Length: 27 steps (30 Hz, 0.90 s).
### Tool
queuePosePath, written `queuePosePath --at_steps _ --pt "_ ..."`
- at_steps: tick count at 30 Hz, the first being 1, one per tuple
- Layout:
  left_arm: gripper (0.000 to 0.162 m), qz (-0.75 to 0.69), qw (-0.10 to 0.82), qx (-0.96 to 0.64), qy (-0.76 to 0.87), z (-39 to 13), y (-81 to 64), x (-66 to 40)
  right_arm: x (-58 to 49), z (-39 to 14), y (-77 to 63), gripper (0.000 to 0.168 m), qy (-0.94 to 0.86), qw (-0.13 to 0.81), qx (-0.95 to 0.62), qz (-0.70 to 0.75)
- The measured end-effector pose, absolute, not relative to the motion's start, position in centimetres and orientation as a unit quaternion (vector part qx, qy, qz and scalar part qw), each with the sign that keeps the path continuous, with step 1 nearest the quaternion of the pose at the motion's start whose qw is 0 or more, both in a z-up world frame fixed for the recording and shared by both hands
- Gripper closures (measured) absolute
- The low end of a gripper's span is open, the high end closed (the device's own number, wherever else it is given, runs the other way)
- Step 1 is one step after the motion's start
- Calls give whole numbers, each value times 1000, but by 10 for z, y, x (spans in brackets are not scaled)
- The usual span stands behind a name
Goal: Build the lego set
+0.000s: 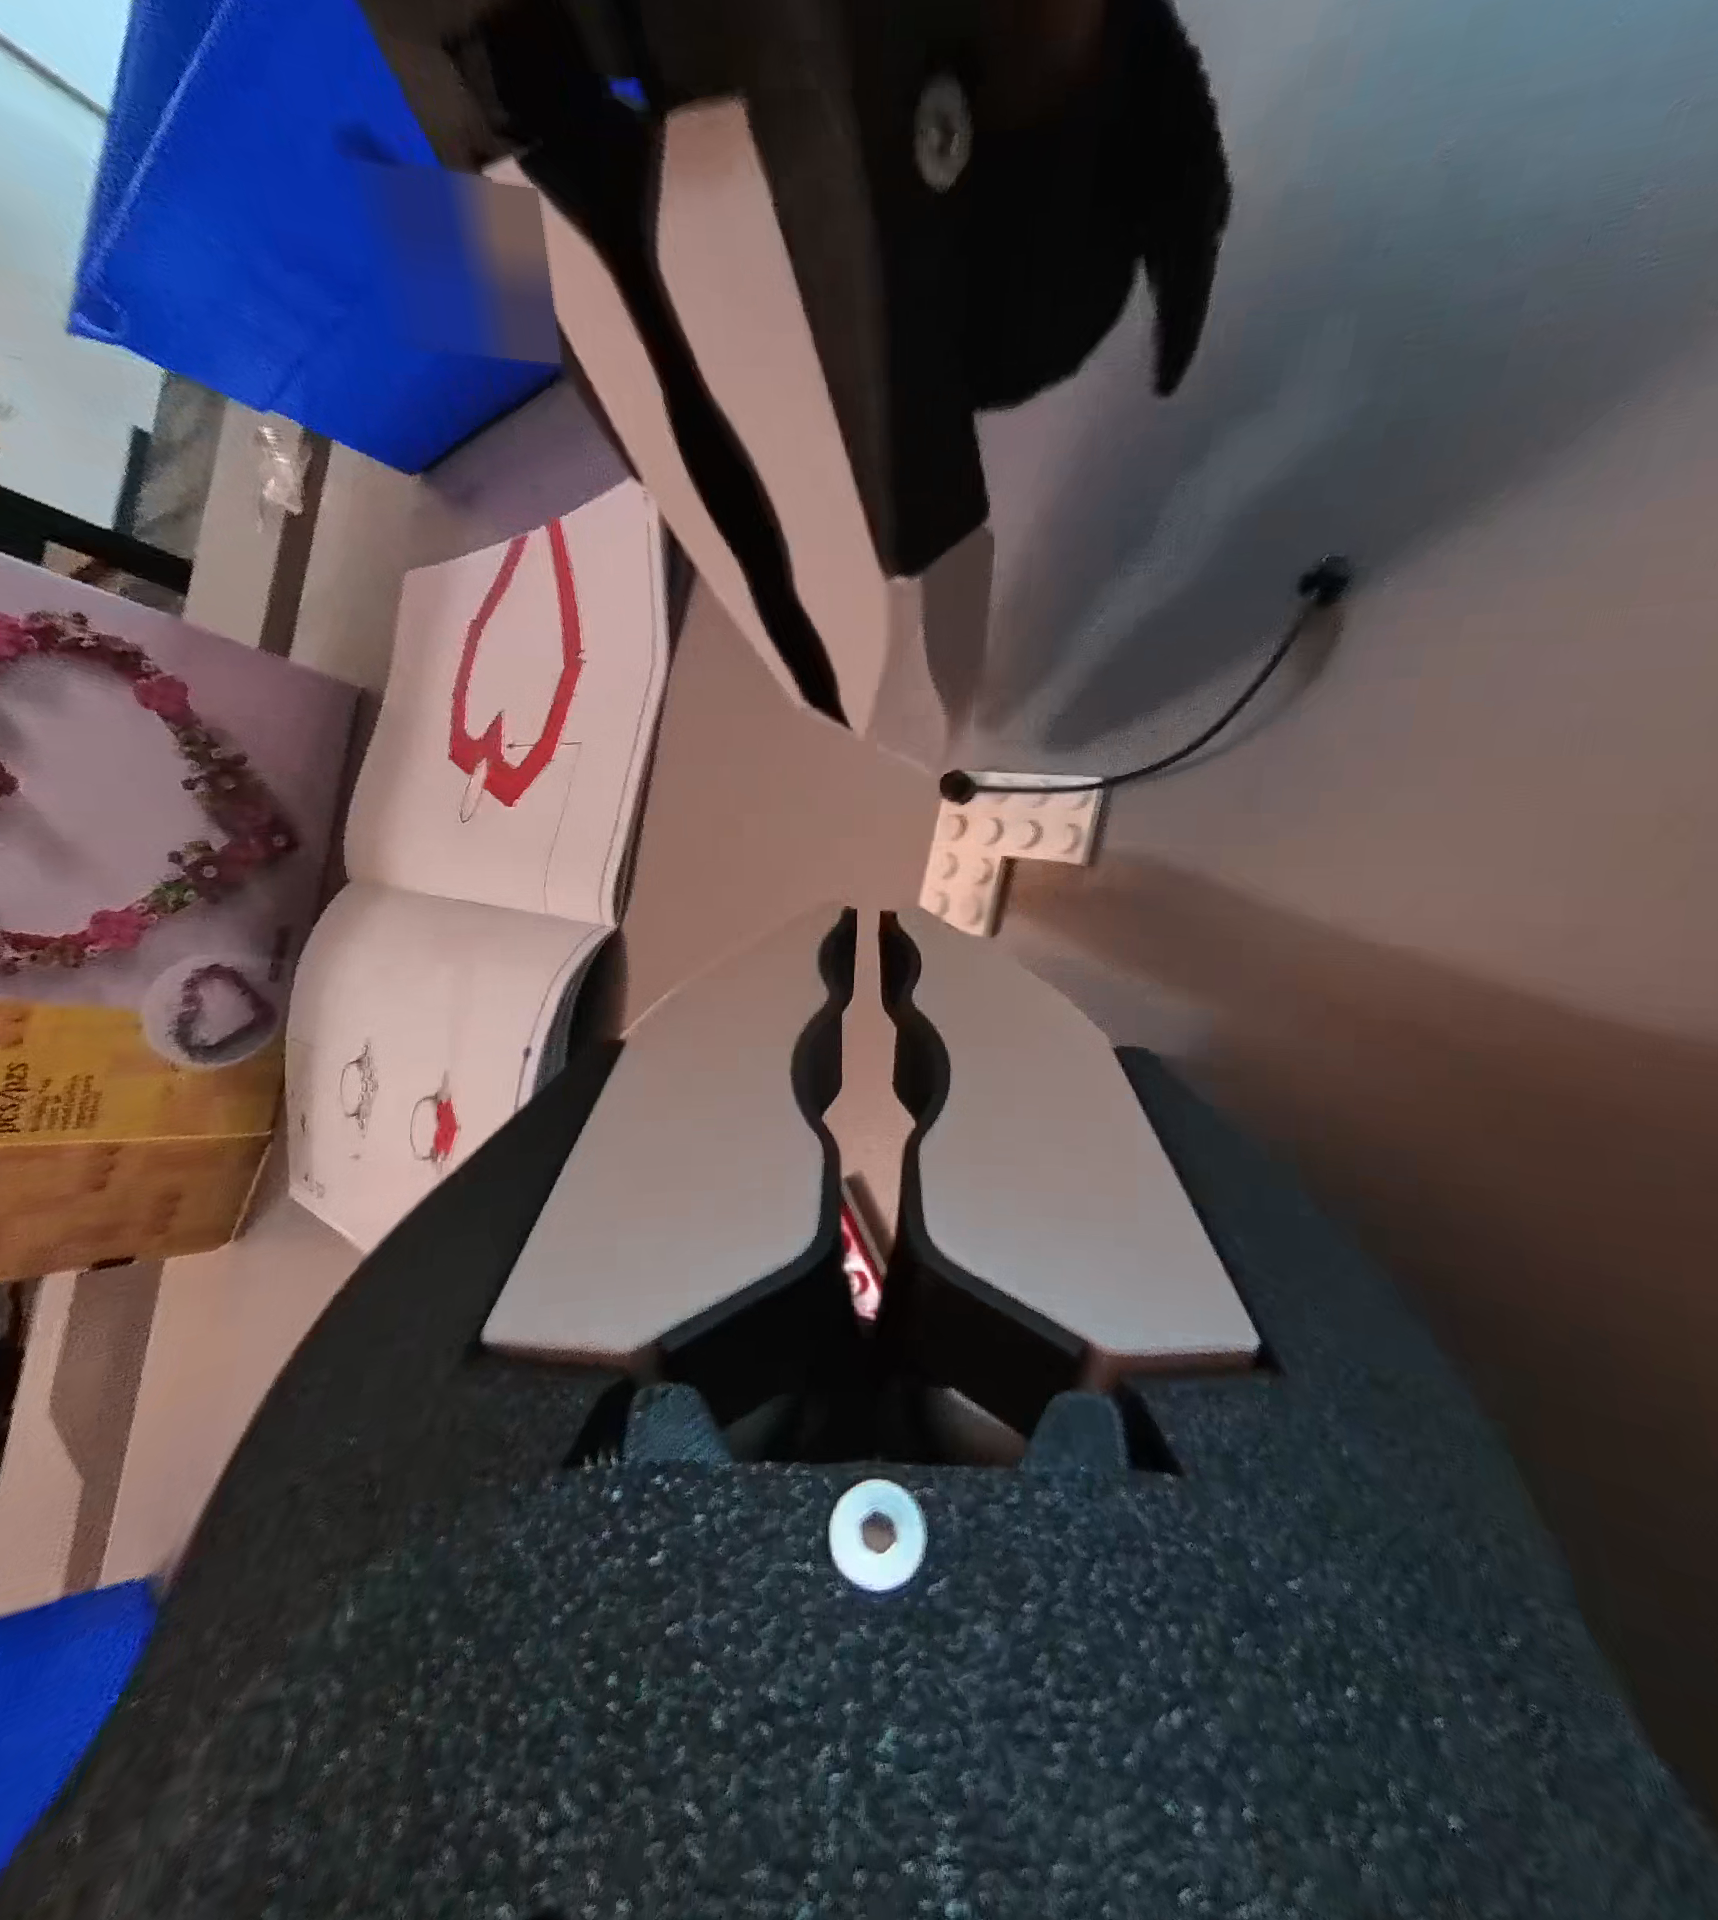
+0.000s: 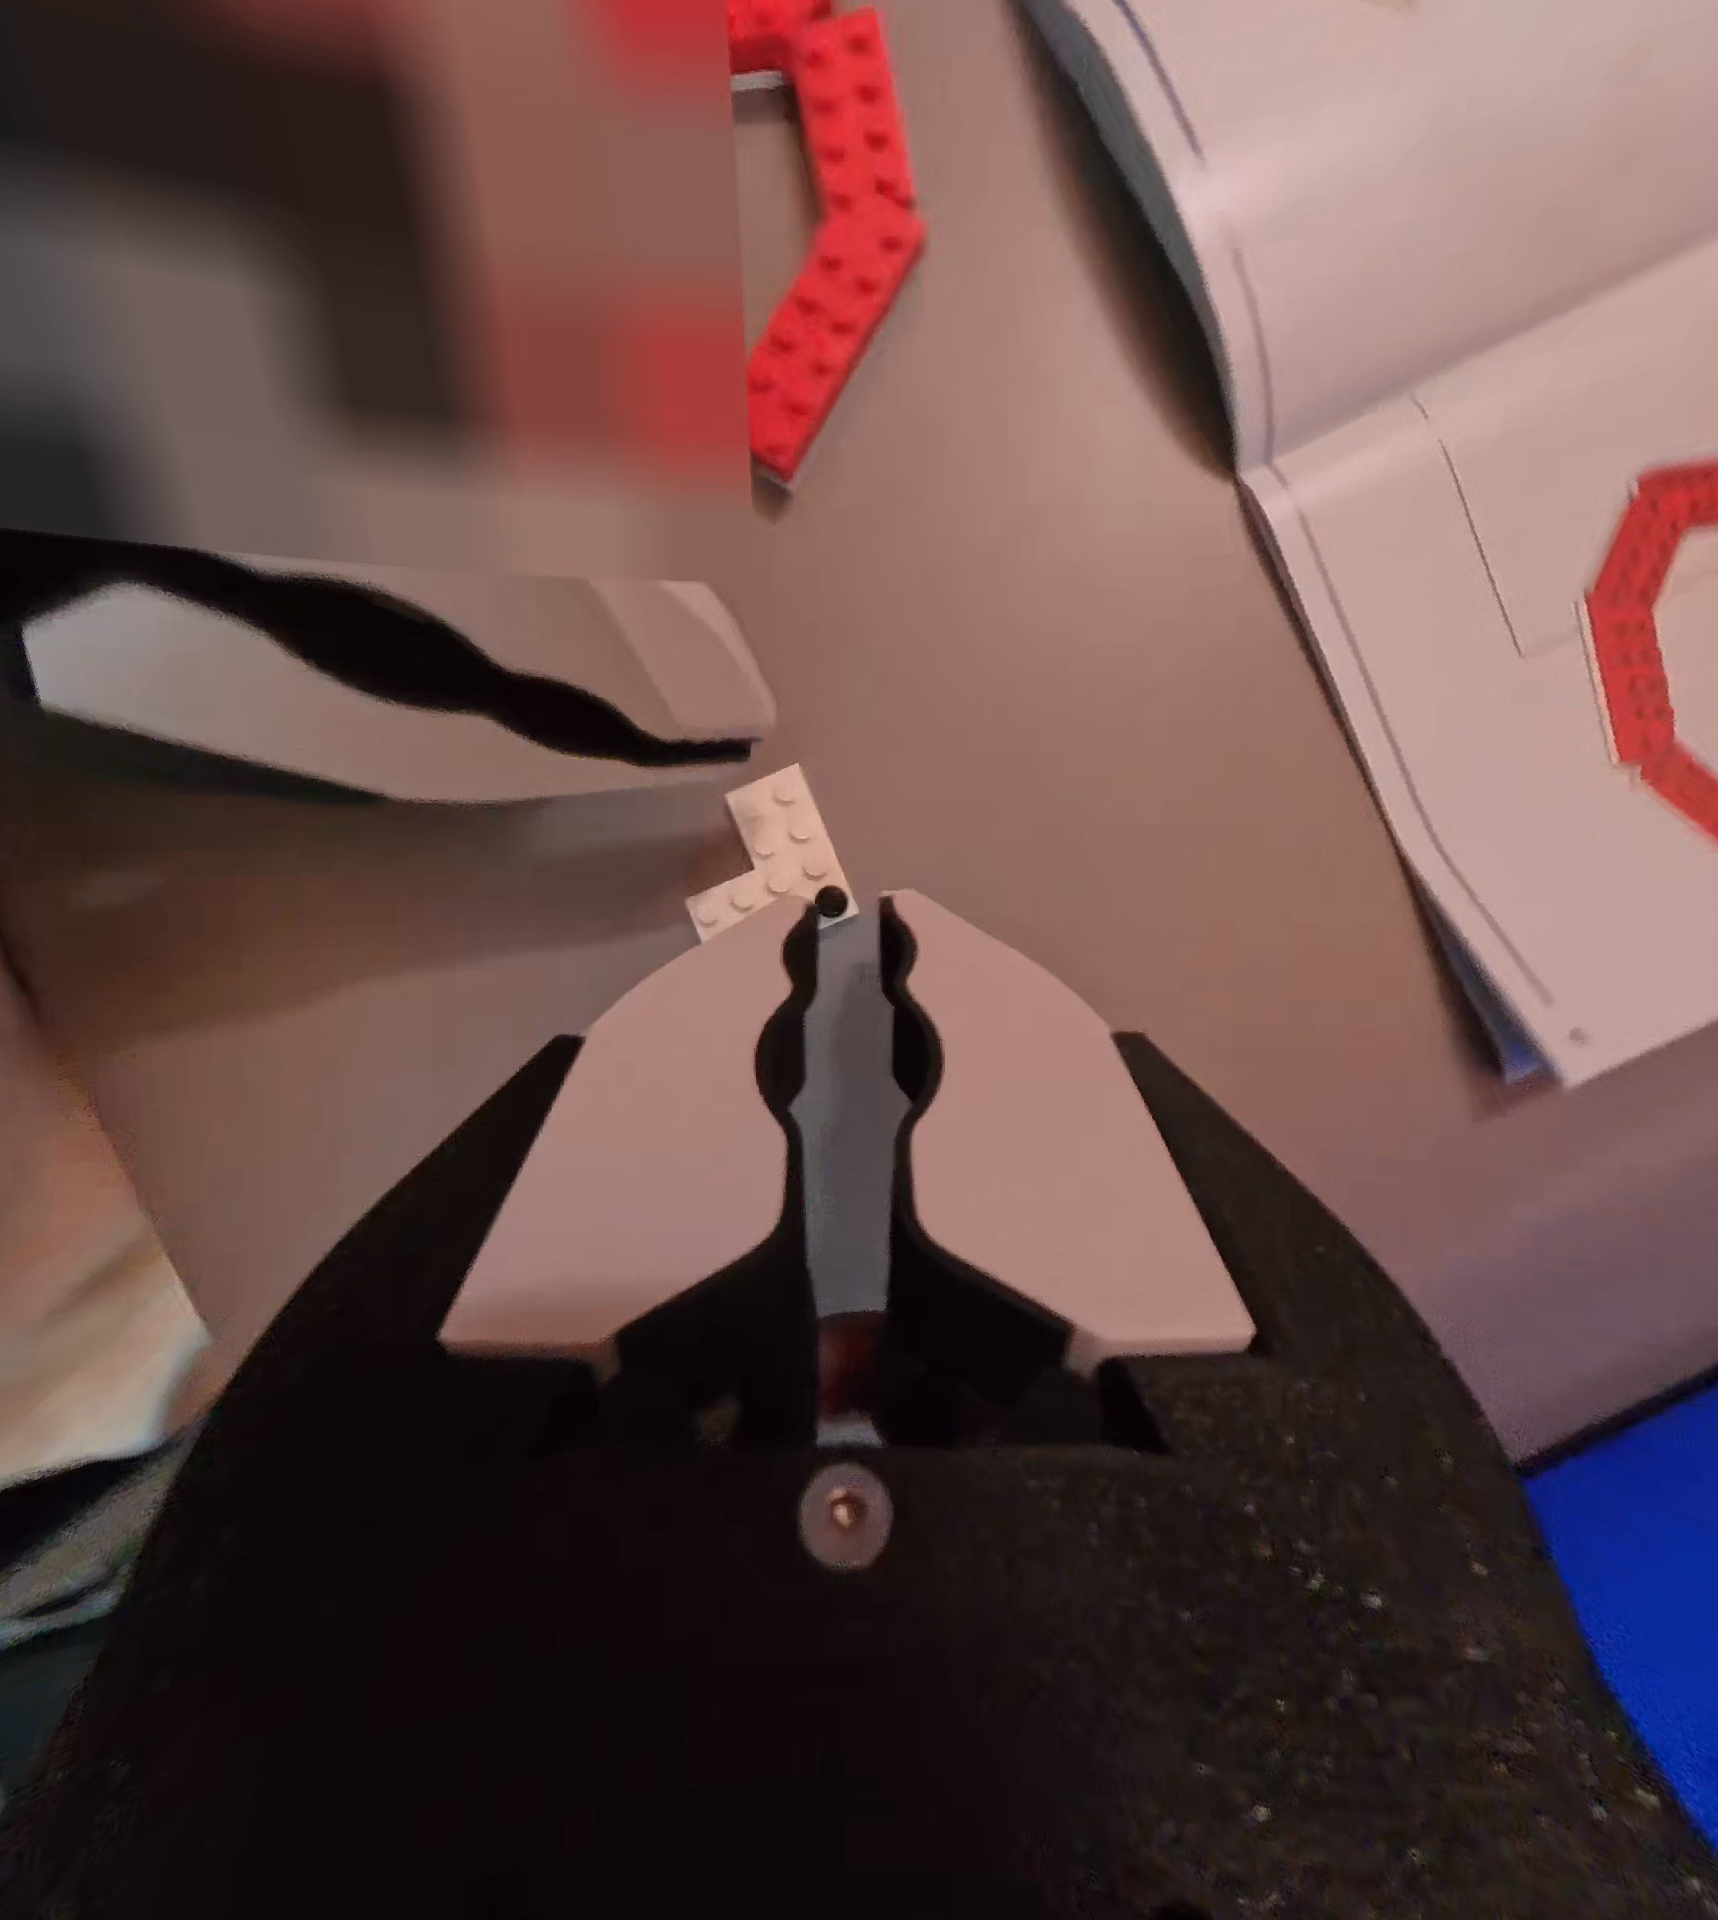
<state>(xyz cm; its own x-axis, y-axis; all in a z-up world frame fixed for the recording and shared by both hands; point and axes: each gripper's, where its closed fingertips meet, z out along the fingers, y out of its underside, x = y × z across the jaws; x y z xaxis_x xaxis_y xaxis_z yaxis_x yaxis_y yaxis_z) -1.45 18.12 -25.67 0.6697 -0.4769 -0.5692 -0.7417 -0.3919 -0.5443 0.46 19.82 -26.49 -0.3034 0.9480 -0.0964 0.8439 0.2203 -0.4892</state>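
Observation:
A white L-shaped plate (image 1: 990, 847) lies flat on the table, also in the right wrist view (image 2: 782, 831). A thin black flexible stem (image 1: 1198, 738) has its ball end on the plate's corner stud (image 2: 831, 900). The rest of the stem arcs away over the table. My left gripper (image 1: 865, 920) is shut, with its tips just short of the plate. My right gripper (image 2: 853, 927) is shut, with its tips beside the ball end. A grey strip shows in its narrow gap; I cannot tell what it is. The two grippers meet tip to tip over the plate. A partly built red plate chain (image 2: 839, 239) lies farther off.
An open instruction booklet (image 1: 522, 727) lies beside the work spot, also in the right wrist view (image 2: 1457, 520). The set's box (image 1: 86, 935) stands behind it. A blue bin (image 1: 315, 229) sits near the booklet, and blue fabric (image 2: 1686, 1558) shows at the table edge. My two grippers' fingertips are within a few centimetres of each other. It is some 9 cm from my left tips to the partly built red plate chain (image 2: 839, 239).

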Motion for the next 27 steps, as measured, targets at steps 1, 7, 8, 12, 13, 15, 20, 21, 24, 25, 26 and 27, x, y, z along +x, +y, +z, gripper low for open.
queuePosePath --at_steps 1,7,8,12,13,15,20,21,24,25,26,27 --pt "158 149 400 -823 376 -261 183 -12 5 -266 198 151 -754 105 -605 234" --pt "161 147 382 -825 391 -271 190 -9 6 -276 196 145 -701 102 -662 245" --pt "161 147 383 -822 394 -271 190 -9 5 -278 195 148 -700 99 -662 251" --pt "161 155 378 -823 394 -271 190 -11 3 -278 192 163 -697 98 -656 271" --pt "160 163 377 -823 392 -270 190 -12 3 -278 193 163 -704 106 -650 267" --pt "158 160 394 -812 400 -264 191 -7 3 -278 192 163 -716 115 -635 265" --pt "162 124 386 -822 400 -273 191 0 9 -275 194 156 -726 123 -626 258" --pt "162 119 383 -828 393 -273 190 0 10 -272 194 156 -723 121 -629 259" --pt "162 106 381 -836 380 -273 190 0 11 -272 193 157 -713 111 -645 251" --pt "162 103 382 -837 377 -273 190 0 10 -273 193 157 -714 112 -646 246" --pt "162 102 384 -838 375 -273 190 0 10 -275 193 157 -714 111 -648 242" --pt "162 102 385 -838 374 -273 190 0 9 -277 193 157 -713 108 -651 239"
